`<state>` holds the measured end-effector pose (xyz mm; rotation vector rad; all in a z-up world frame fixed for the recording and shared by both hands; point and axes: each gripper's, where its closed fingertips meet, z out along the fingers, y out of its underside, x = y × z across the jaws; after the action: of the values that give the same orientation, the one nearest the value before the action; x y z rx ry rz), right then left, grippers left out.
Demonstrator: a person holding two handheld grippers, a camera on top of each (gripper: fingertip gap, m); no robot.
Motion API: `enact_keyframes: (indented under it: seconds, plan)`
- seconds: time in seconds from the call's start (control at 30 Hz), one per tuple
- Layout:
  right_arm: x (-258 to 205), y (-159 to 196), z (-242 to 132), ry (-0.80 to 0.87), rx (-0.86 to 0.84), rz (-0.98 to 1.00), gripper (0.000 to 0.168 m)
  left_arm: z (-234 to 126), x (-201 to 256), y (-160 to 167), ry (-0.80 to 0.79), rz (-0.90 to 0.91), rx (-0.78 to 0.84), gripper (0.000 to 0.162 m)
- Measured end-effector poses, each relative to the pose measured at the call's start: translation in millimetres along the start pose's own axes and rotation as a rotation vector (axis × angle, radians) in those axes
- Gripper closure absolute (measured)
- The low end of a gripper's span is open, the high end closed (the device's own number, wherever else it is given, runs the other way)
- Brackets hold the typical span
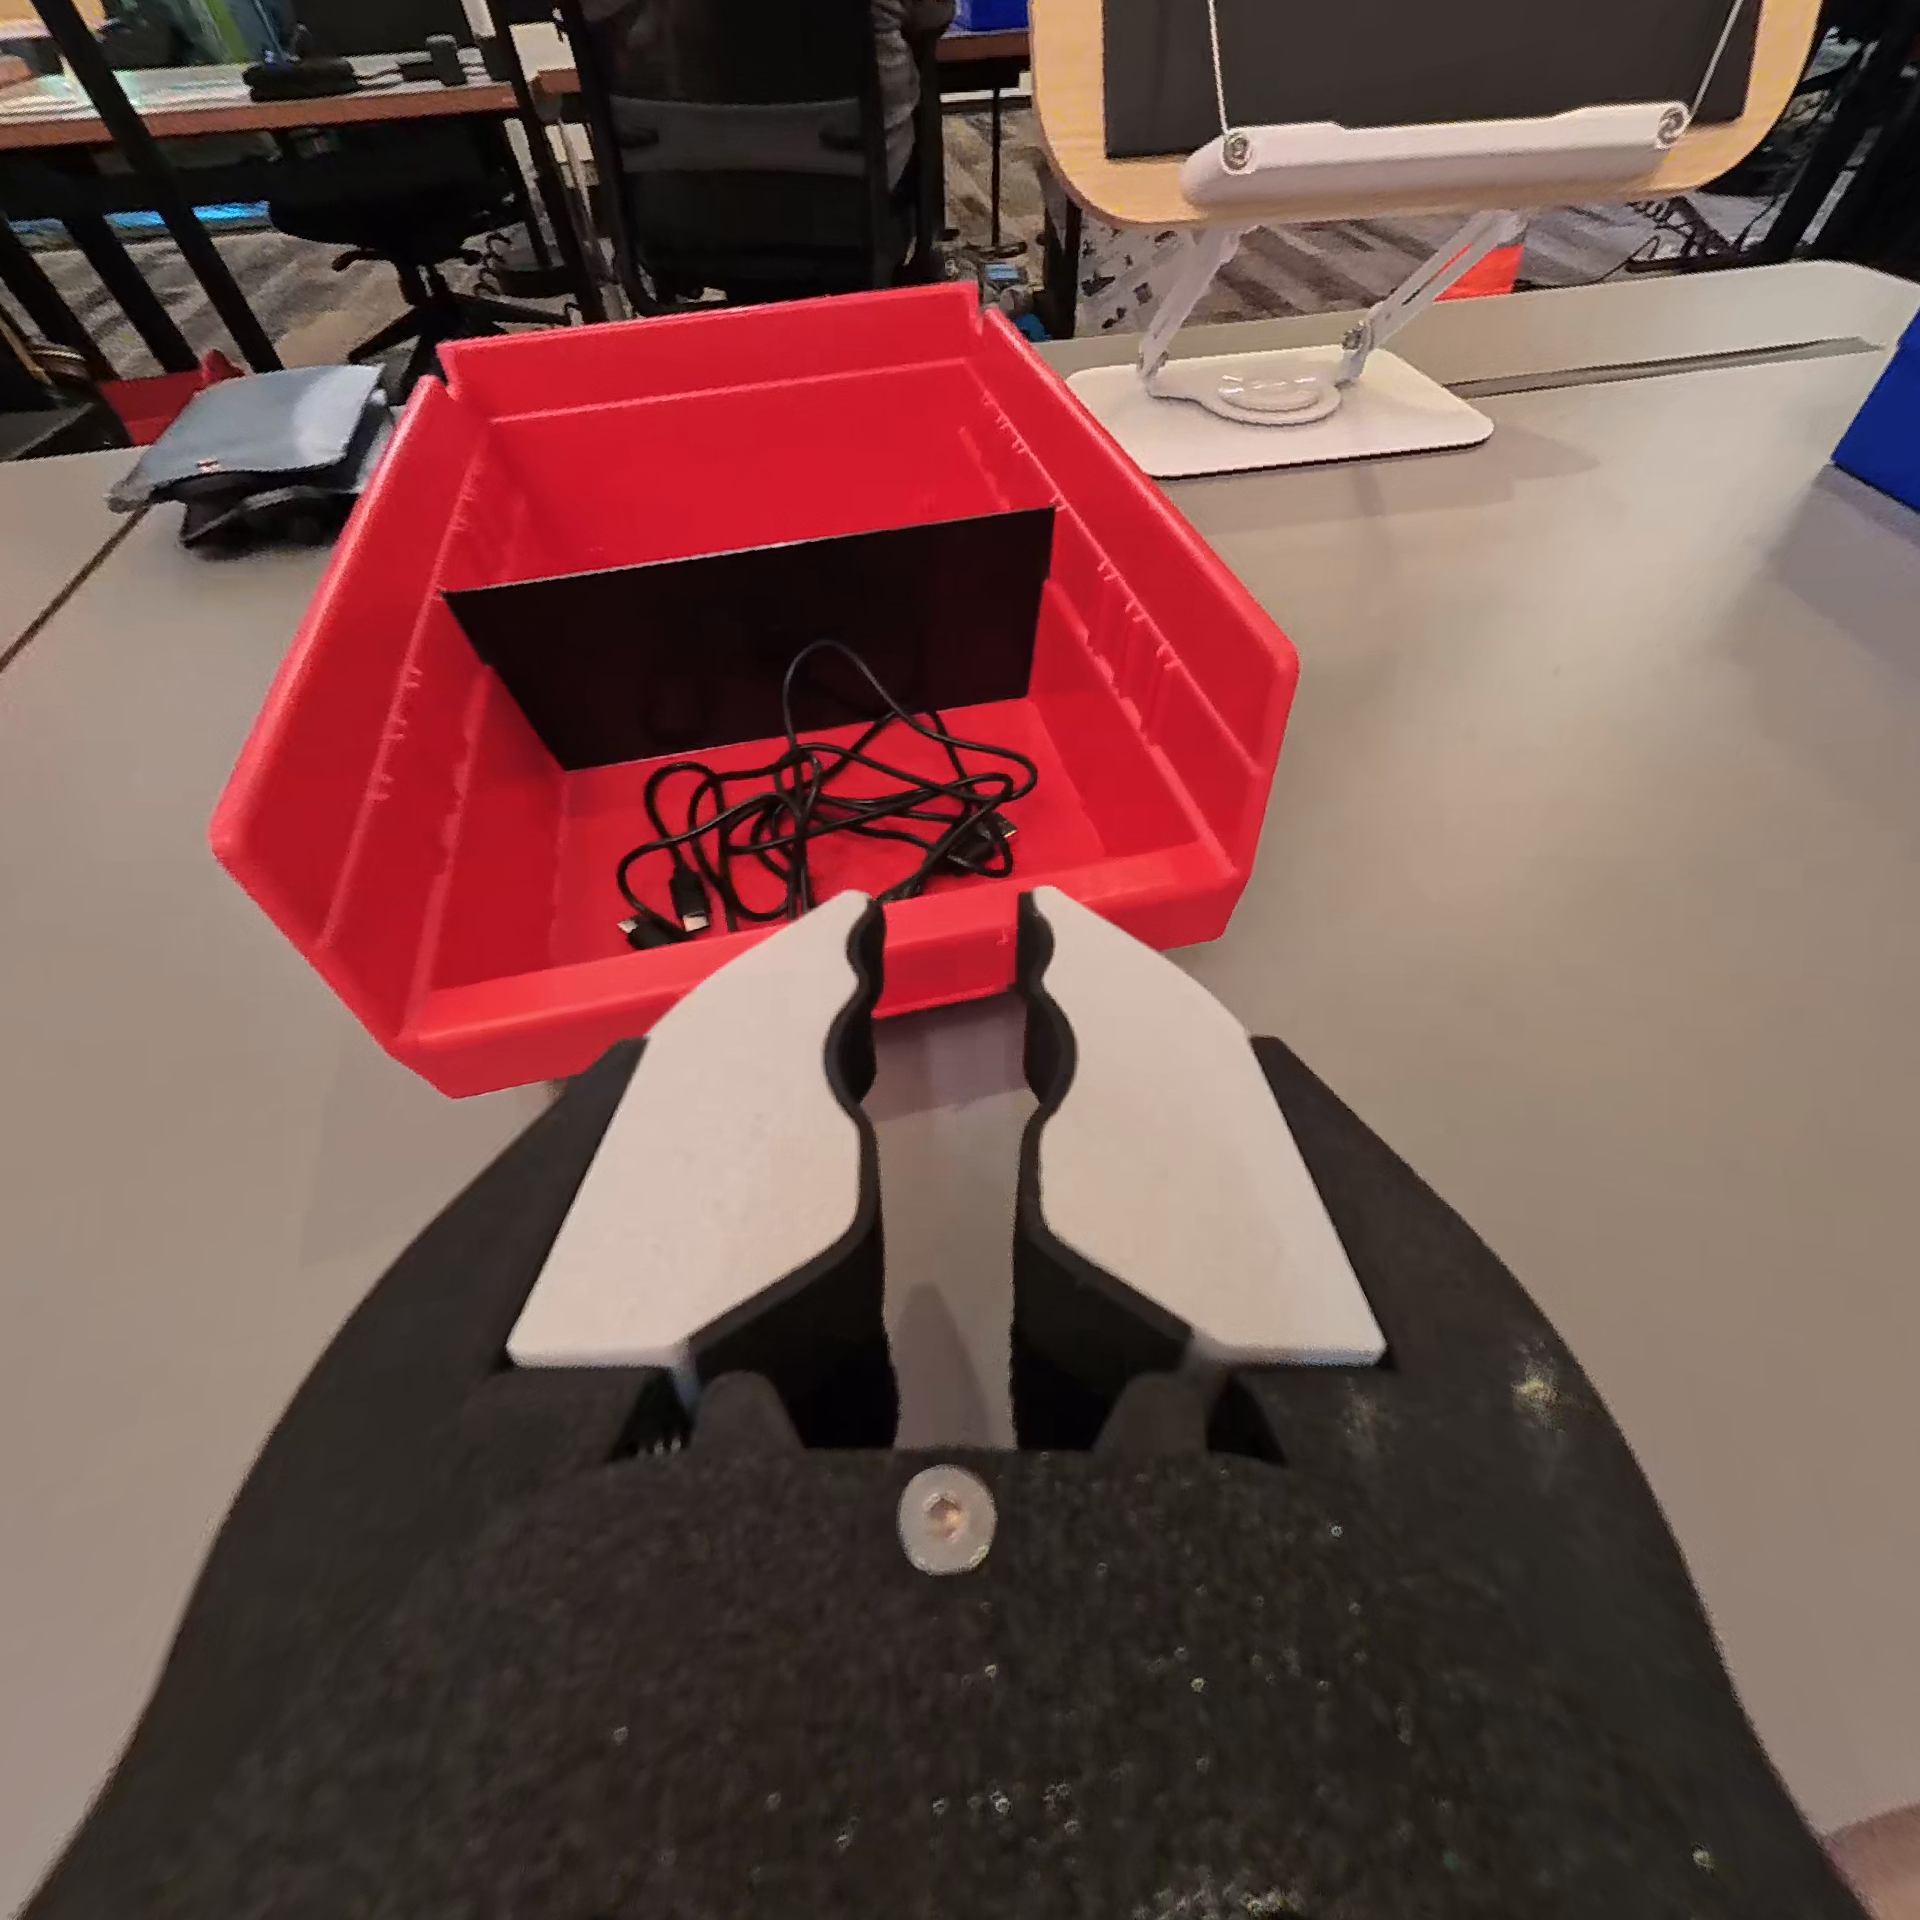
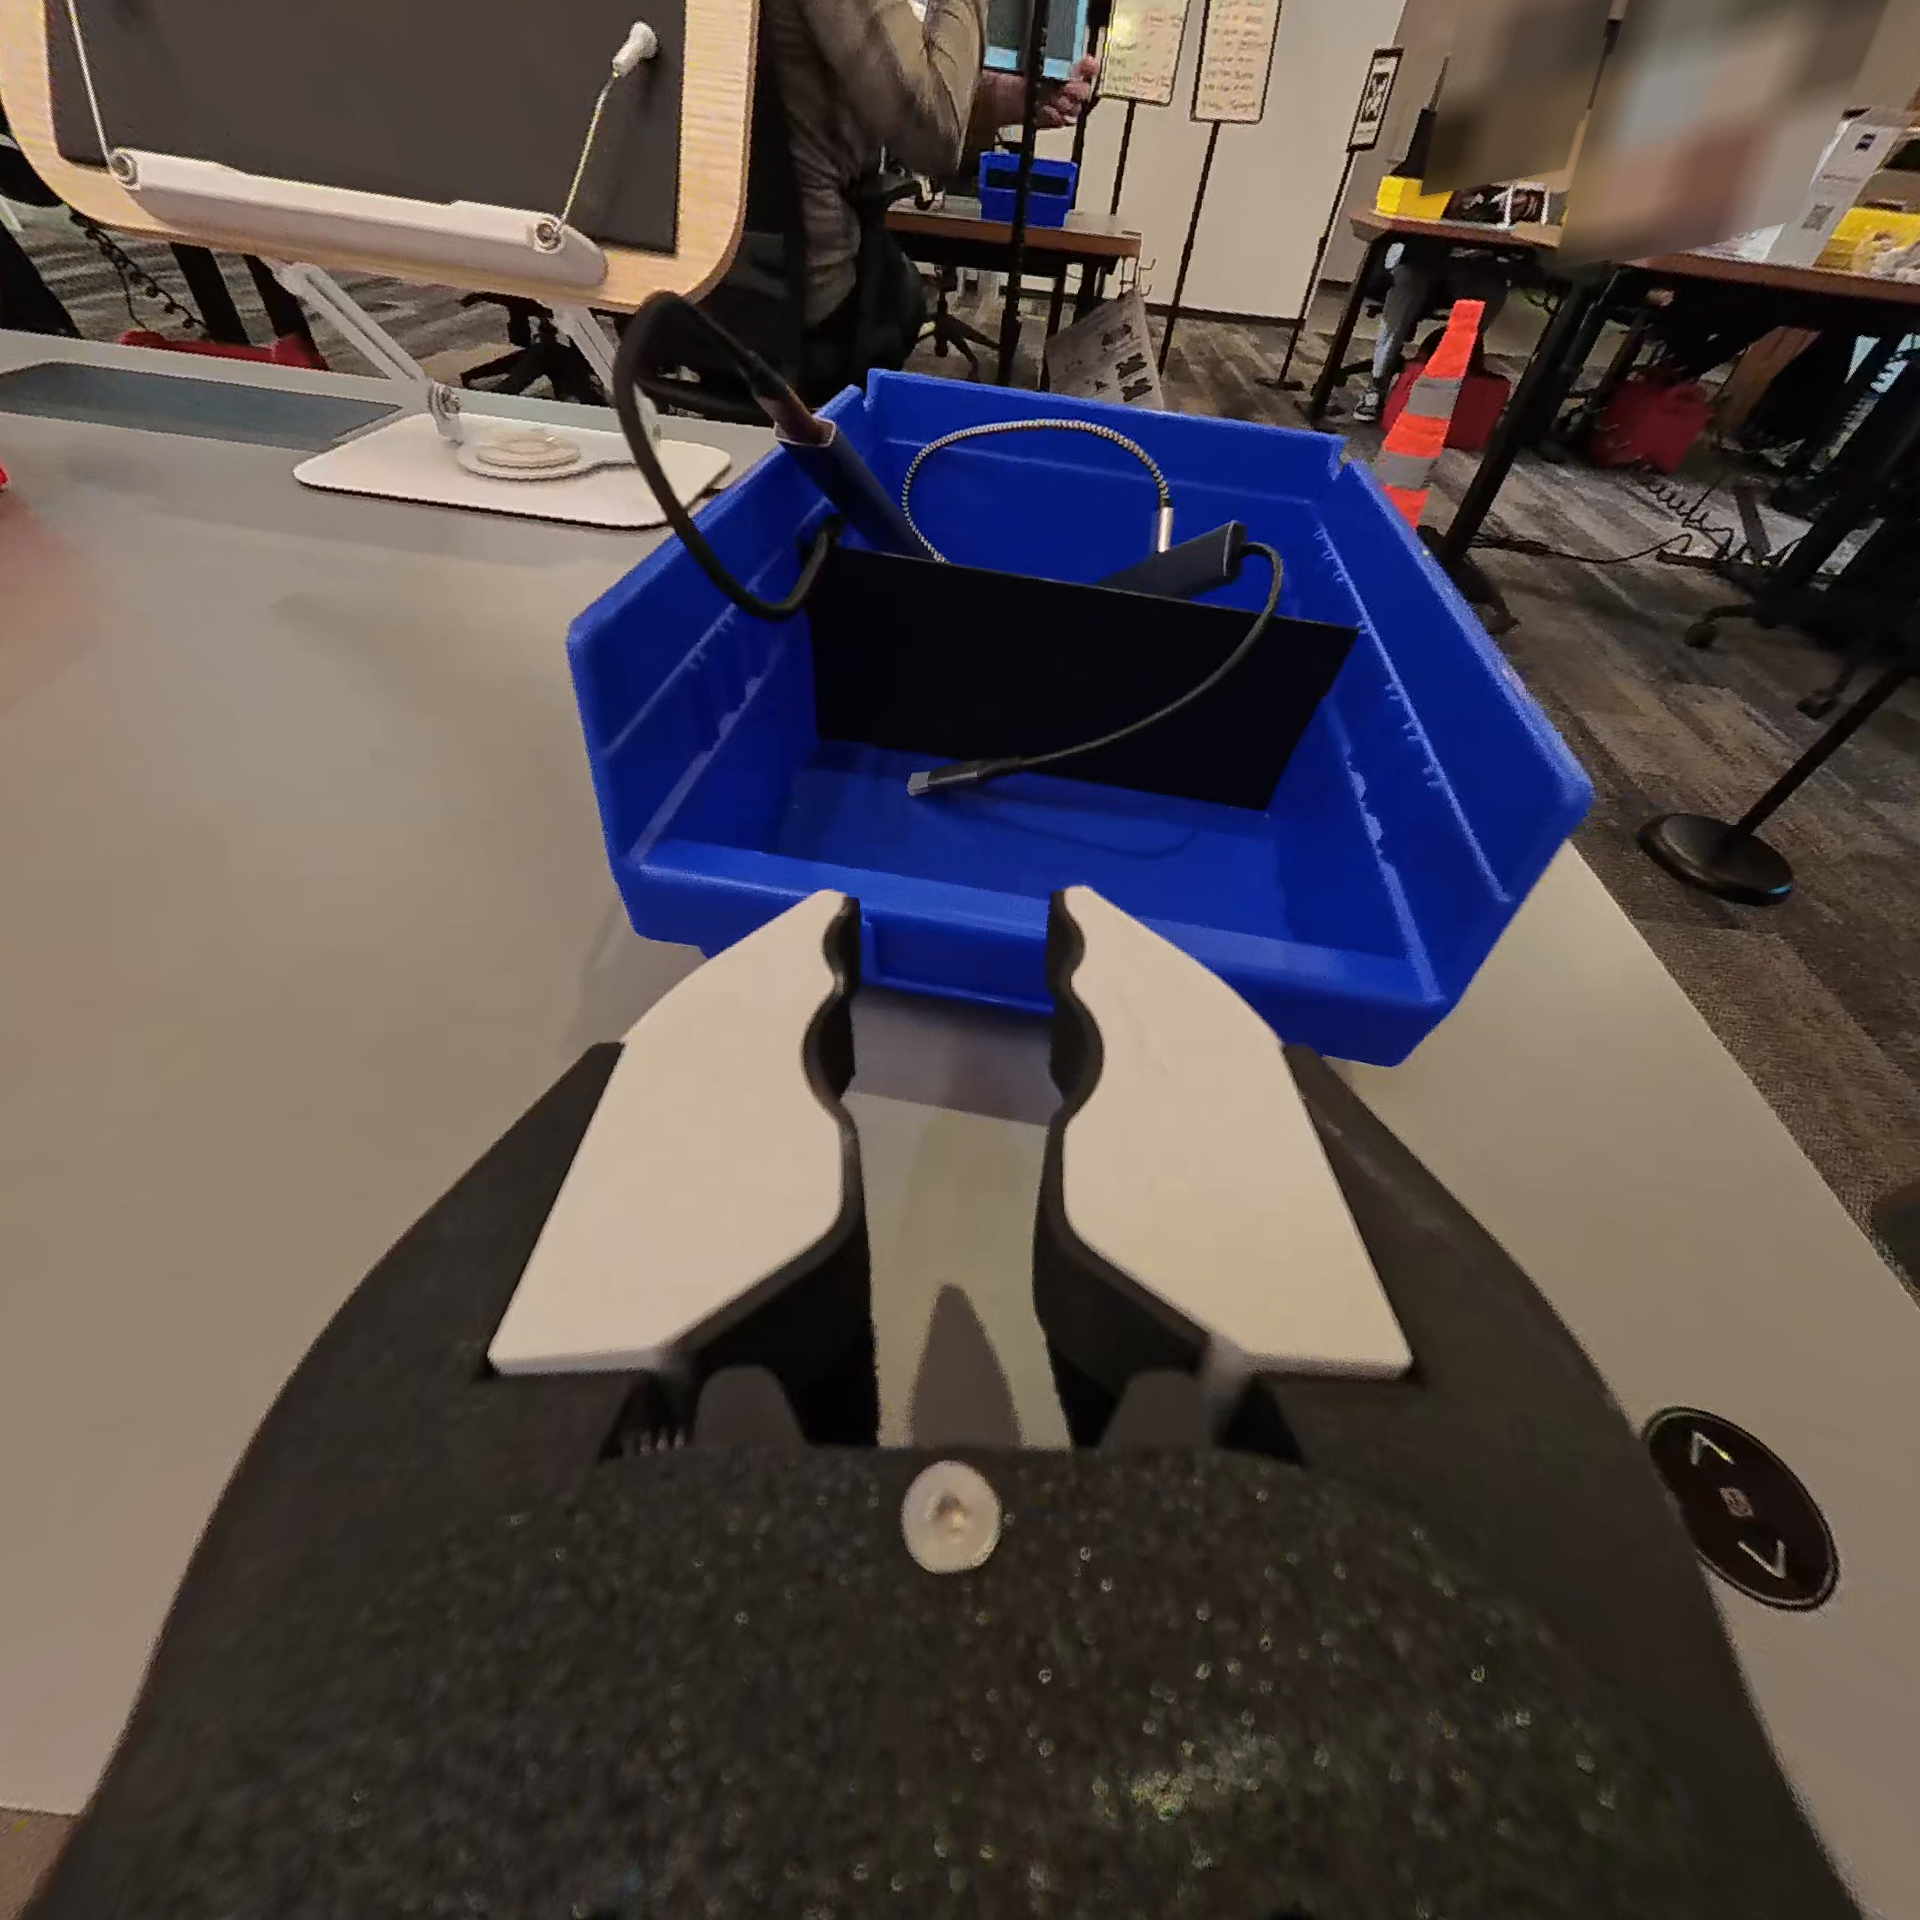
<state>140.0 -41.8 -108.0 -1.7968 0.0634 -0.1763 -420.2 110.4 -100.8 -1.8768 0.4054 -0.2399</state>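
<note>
Left wrist view looks along the left gripper (image 1: 948, 914), whose grey fingers stand parted with nothing between them, poised just short of the low front lip of a red bin (image 1: 343, 748) at twelve o'clock on the grey table (image 1: 1558, 831). A black divider (image 1: 748, 634) stands upright across the bin, splitting it into a near and a far compartment; a loose tangle of black cables (image 1: 821, 821) lies on the floor of the near one, close behind the lip, where the cut-down front wall leaves it easy to reach from this side. At ten o'clock a folded dark cloth (image 1: 260, 447) rests on the table beside the bin, and at one o'clock a white stand (image 1: 1288, 405) carries a wood-framed board. In the right wrist view, the right gripper (image 2: 954, 920) is likewise spread apart and empty, near the front lip of a blue bin (image 2: 1475, 831) at twelve o'clock. Its dark divider (image 2: 1060, 675) keeps two dark adapter-like pieces (image 2: 831, 457) propped in the far compartment, one at eleven o'clock leaning on the rim with its black lead looping outside the wall. A grey cable (image 2: 1143, 717) drapes over the divider, its plug hanging into the near compartment. At four o'clock a round black control panel (image 2: 1740, 1507) sits on the table edge.
</note>
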Motion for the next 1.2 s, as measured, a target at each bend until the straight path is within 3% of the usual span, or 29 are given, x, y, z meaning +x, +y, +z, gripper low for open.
enact_keyframes:
  seconds: [0.3, 0.4, 0.5, 0.6, 0.67, 0.73, 0.8, 0.87, 1.0, 1.07, 1.13, 1.2]
  plan:
    - [-4, -2, 0, 0.008, 0.006, -0.057, 0.134, 1, 11, 3, 0.042, -0.007, -0.023, 0.138]
    - [-59, -17, 10, -0.161, 0.055, -0.141, 0.126, 2, 23, 2, 0.083, -0.016, -0.021, 0.138]
    - [-89, -23, 41, -0.197, -0.013, -0.147, 0.114, 3, 45, 1, 0.14, -0.003, -0.017, 0.138]
    - [-94, -29, 74, -0.174, -0.068, -0.072, 0.114, 0, 87, 0, 0.259, 0.016, -0.019, 0.137]
    - [-109, -27, 86, -0.239, -0.132, 0.007, 0.112, -3, 136, 0, 0.42, -0.005, -0.043, 0.137]
    - [-136, -32, 79, -0.396, -0.141, 0.064, 0.109, -3, 191, 1, 0.552, 0.018, -0.088, 0.137]
    - [-152, -43, 59, -0.524, -0.101, 0.097, 0.124, 4, 245, -1, 0.632, 0.091, -0.115, 0.134]
    - [-134, -58, 40, -0.453, -0.018, 0.07, 0.12, 17, 294, -14, 0.666, 0.134, -0.081, 0.127]
    - [-50, -83, 0, -0.065, 0.112, -0.038, 0.117, 62, 359, -46, 0.619, 0.168, 0.007, 0.111]
    - [-11, -63, -12, 0.096, 0.031, 0.014, 0.118, 83, 380, -55, 0.612, 0.149, 0.015, 0.108]
    - [2, -31, -7, 0.118, -0.069, 0.096, 0.107, 103, 394, -53, 0.599, 0.127, -0.028, 0.11]
    - [0, -1, 8, 0.11, -0.171, 0.126, 0.118, 120, 403, -46, 0.577, 0.087, -0.085, 0.126]
